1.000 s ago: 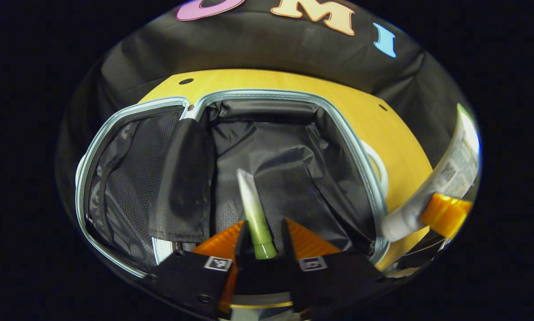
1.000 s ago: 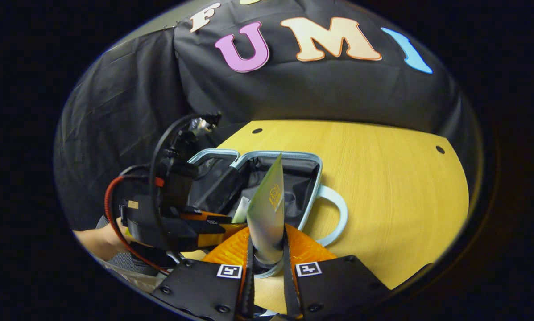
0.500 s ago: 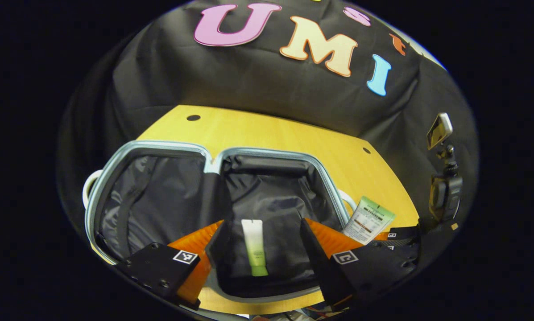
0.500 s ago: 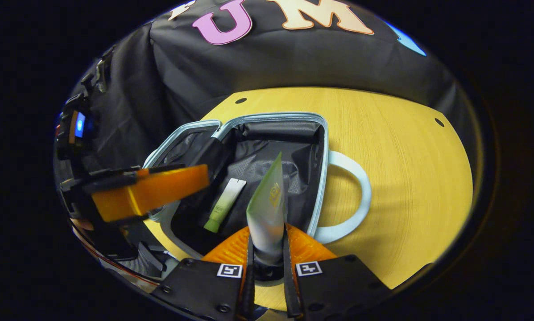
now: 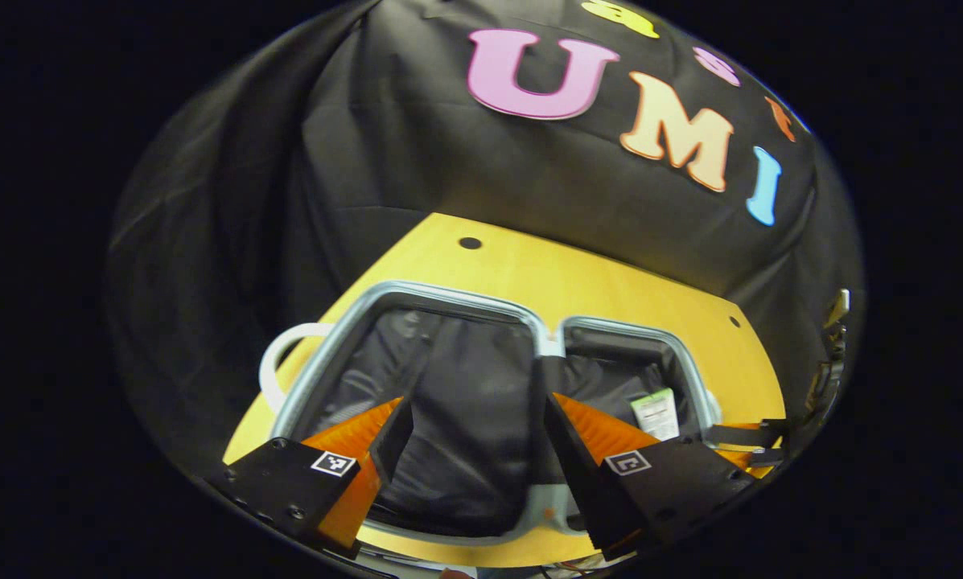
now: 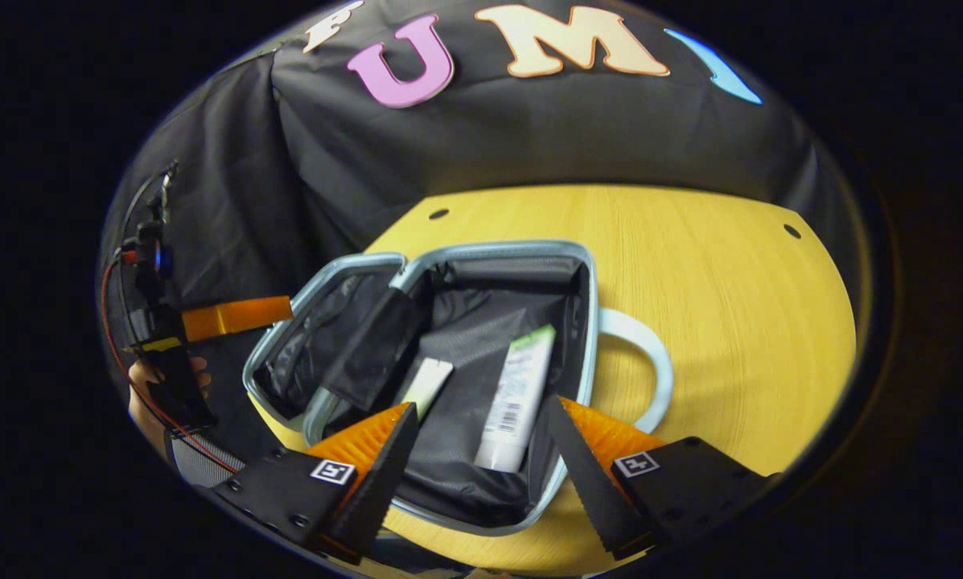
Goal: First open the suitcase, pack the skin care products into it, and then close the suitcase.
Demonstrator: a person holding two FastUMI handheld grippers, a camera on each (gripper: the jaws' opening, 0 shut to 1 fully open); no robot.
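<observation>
Suitcase [image 6: 586,322] lies open flat on the yellow wood bench [image 6: 730,305], two halves side by side, pale blue-grey rim, black fabric lining. One white loop handle [image 6: 650,362] sticks out at the case's 3 o'clock side in the right gripper view; a second white handle [image 5: 276,370] shows at the 9 o'clock side in the left gripper view.

Skin care count: two tubes, both inside the right-hand half. Large tube [image 6: 517,394], white body with green crimped end, lies lengthwise, cap toward 6 o'clock; barcode and small print on its back, too small to read. Small tube [image 6: 426,384], white fading to pale green, lies just beside it at its 9 o'clock, partly behind a tong finger. In the left gripper view just the large tube's labelled end [image 5: 654,412] peeks out at 4 o'clock, text unreadable. No brand legible anywhere.

Right tongs [image 6: 477,458]: spread wide, nothing between them, hovering over the near edge of the tube half. Left tongs [image 5: 469,438]: also spread wide, empty, over the left half of the case. One square black-and-white marker tag on each finger mount, two per view, four total.

Left tool seen far off at 9 o'clock in the right gripper view, a hand [image 6: 147,398] holding it, red cable [image 6: 115,354] running along it. Bench holes: two in each view.
</observation>
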